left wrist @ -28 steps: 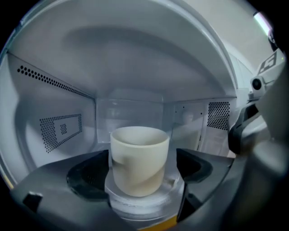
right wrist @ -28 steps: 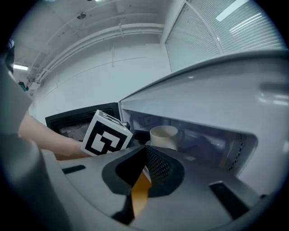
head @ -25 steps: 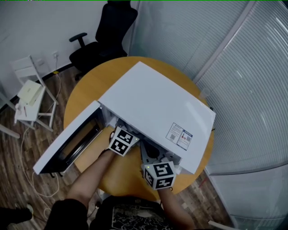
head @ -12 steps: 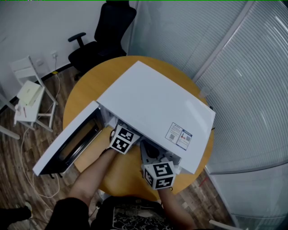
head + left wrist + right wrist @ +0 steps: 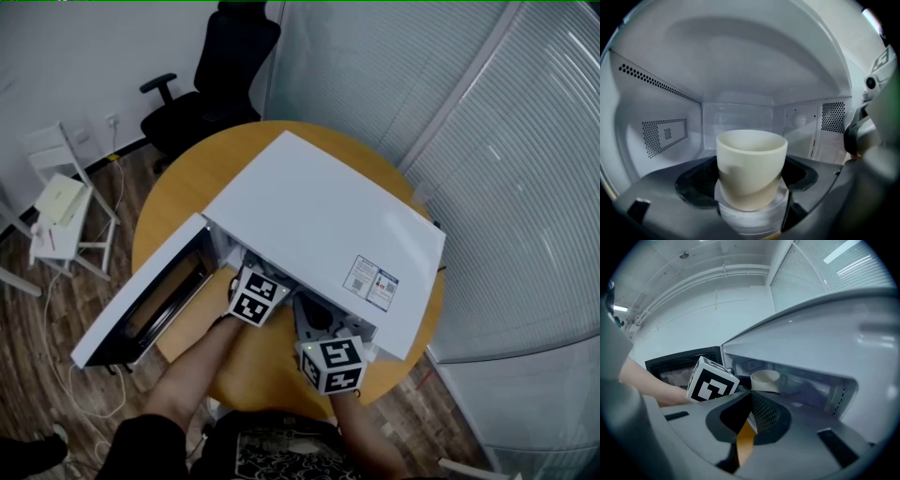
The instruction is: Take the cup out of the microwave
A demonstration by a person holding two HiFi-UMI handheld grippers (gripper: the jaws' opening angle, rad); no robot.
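Across the last 1 s, almost nothing is being moved. The left claw (image 5: 751,185) is being kept inside the microwave (image 5: 323,225), clamped on the cup (image 5: 751,161), which is still being held within the cavity. The right claw (image 5: 749,425) is being held closed and empty outside, above the desk (image 5: 253,361). Withdrawal is judged to be pending.

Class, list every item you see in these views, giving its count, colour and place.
microwave: one, white, on table, door open
cup: one, cream, inside microwave
table: one, orange-brown, under microwave
office chair: one, black, beyond table
small chair: one, white, floor at left
blinds: several, white, right side
left gripper: one, grey, shut on cup
right gripper: one, grey, shut, empty, before microwave
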